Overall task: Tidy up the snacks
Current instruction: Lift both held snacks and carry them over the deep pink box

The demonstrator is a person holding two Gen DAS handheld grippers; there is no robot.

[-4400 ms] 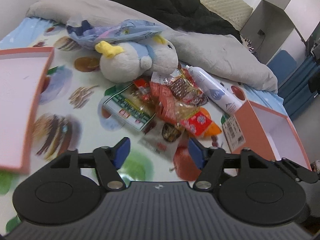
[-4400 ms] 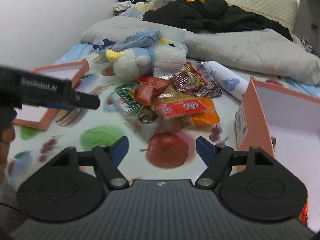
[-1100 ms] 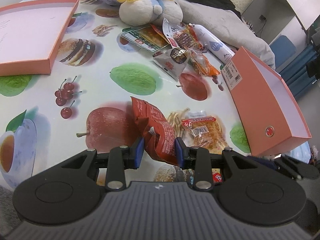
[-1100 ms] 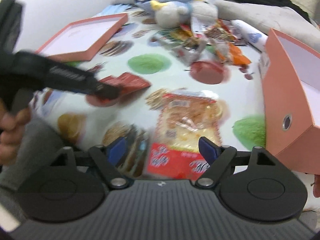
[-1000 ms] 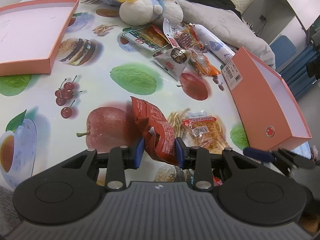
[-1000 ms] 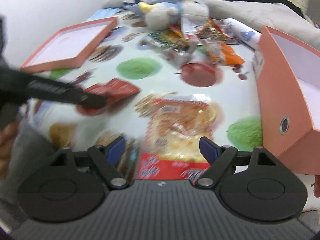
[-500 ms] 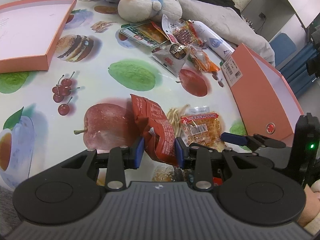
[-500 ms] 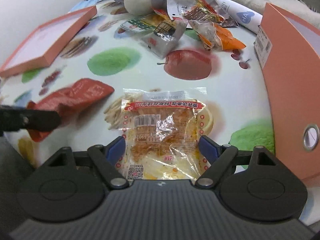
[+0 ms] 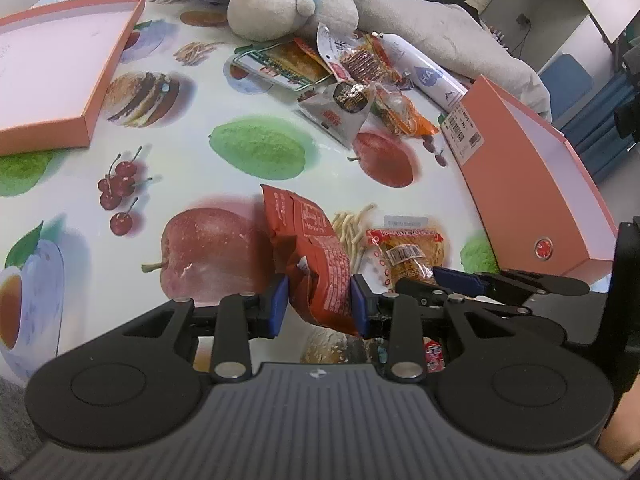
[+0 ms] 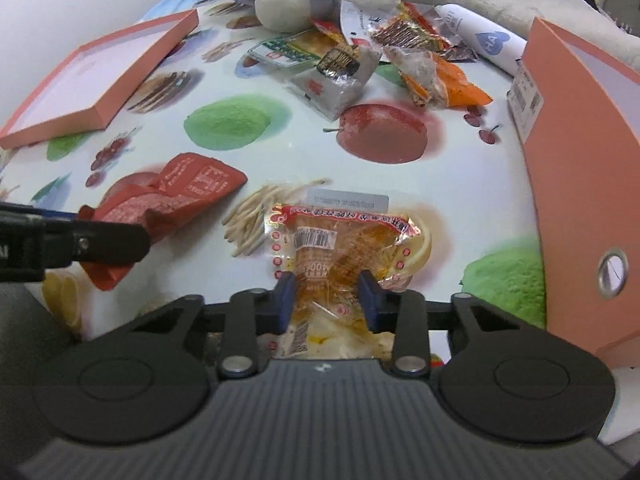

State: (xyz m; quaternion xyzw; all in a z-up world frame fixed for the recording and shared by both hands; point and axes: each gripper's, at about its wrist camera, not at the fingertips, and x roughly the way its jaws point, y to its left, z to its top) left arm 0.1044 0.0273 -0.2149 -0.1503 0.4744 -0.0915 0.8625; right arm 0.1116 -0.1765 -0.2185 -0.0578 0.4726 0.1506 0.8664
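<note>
My left gripper is shut on the near end of a red snack packet, which lies crumpled on the fruit-print cloth. To its right lies a clear packet of orange-yellow snack. My right gripper is closing its jaws on that packet's near end, and the blue pads pinch the wrinkled film. In the right wrist view the red packet and the left gripper show at the left. The right gripper shows from the side in the left wrist view.
An open orange box stands at the right, its lid lies at the far left. Further back sit a pile of several snack packets, a white bottle, a plush toy and grey bedding.
The right gripper came down over the clear snack packet and its jaws went from wide apart to pinching it. The left gripper kept still with the red packet in it.
</note>
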